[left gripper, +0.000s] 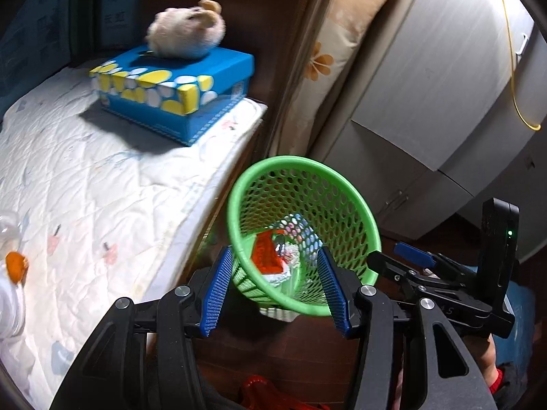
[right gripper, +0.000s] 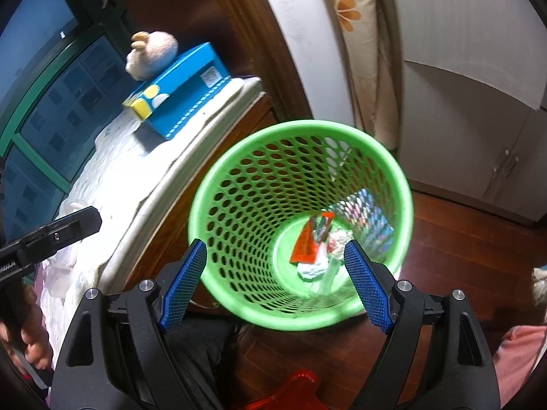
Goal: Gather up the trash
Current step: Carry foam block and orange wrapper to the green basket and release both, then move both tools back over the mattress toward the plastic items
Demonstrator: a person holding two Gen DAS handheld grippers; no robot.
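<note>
the green mesh basket [right gripper: 301, 225] stands on the wooden floor [right gripper: 461, 239] just beside the padded ledge [left gripper: 85, 177], and it already holds the collected trash: a red wrapper [right gripper: 306, 242], crumpled white paper [right gripper: 312, 270] and a patterned packet [right gripper: 365, 215] lie at its bottom.

the right gripper [right gripper: 273, 283] hangs above the basket mouth, pointed steeply down. its fingers [right gripper: 367, 287] stand wide apart and nothing is seen between them. the left gripper [left gripper: 275, 288] is also aimed at the basket; its fingers [left gripper: 218, 290] are about half open and appear empty, the basket lying behind them rather than in their grasp.

the step in hand is judged to be the release of trash into the basket, or the turn back for more.

- release should be made only over the middle of the opening, clear of the green rim.
- the fingers should be kept open until they are well apart from the rim.
- the two grippers are close together; one should be drawn back before the other is moved.
- an orange-capped clear item [left gripper: 15, 268] shows at the ledge's near end; whether it is trash cannot be told.
- the tissue box [left gripper: 174, 92] and plush toy [left gripper: 186, 32] should be left alone.
</note>
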